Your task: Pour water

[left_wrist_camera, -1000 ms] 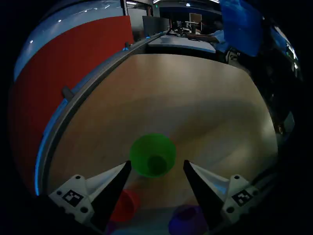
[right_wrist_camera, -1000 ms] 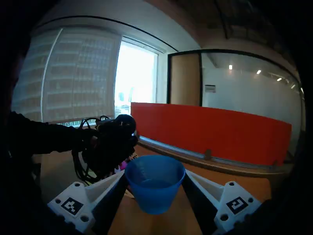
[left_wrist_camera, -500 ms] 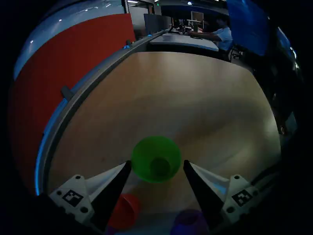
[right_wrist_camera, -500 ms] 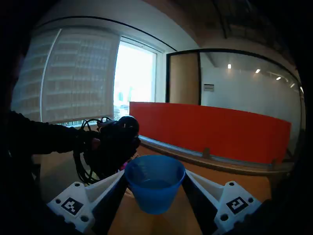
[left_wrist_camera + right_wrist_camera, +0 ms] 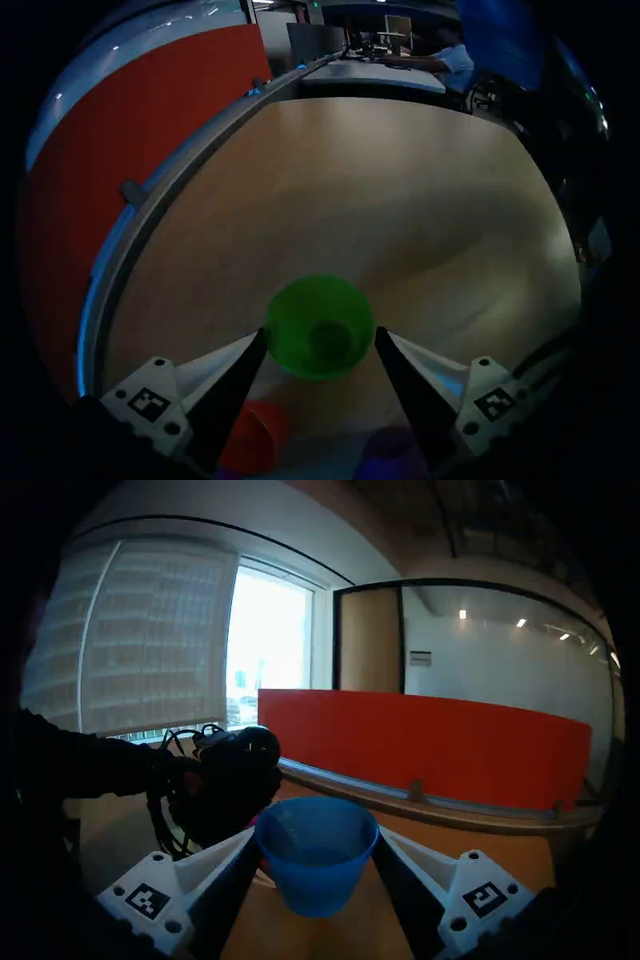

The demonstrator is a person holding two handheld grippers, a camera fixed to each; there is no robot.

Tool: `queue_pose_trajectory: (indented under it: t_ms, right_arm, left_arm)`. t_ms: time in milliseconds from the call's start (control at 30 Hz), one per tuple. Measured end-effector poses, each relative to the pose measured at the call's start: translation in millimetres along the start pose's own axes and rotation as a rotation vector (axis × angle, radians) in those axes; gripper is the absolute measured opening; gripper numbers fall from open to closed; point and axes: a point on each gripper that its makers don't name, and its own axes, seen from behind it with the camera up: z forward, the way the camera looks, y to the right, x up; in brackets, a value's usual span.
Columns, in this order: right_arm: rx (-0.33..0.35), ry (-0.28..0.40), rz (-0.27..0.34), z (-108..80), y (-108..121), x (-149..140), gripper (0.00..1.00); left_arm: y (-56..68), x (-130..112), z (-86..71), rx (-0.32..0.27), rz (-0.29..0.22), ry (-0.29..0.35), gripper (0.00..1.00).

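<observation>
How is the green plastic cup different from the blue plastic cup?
The green plastic cup looks empty; the blue plastic cup has water in it. The green cup sits in the left claw, the blue cup in the right claw. Both are round, open-topped and held by a claw.

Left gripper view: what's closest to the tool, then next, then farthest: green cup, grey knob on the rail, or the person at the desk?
1. Green cup, at the tool, in the middle.
2. Grey knob, on the rail, left side.
3. Person, at the far desk, top right.
</observation>
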Motion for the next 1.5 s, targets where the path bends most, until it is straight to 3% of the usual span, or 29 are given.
queue_pose_trajectory:
  t_ms: [400,667,1067,1500]
  right_arm:
    - [-0.006,-0.005,-0.007,-1.6,1.3,-2.6,0.91]
    - [-0.007,-0.005,-0.007,-2.8,2.0,-3.0,0.91]
    - [-0.01,-0.007,-0.004,-3.8,4.7,-6.3,0.91]
    - [-0.04,-0.007,0.001,-7.1,8.4,-2.8,0.91]
  left_arm:
    - [-2.7,1.1,2.1,0.02,0.016,-0.015,0.99]
    - [-4.3,3.8,0.4,0.029,0.015,-0.01,0.93]
    - [-3.3,7.2,-2.0,0.014,-0.022,0.004,0.9]
    - [-20.8,23.9,-32.9,0.061,-0.053,0.086,0.9]
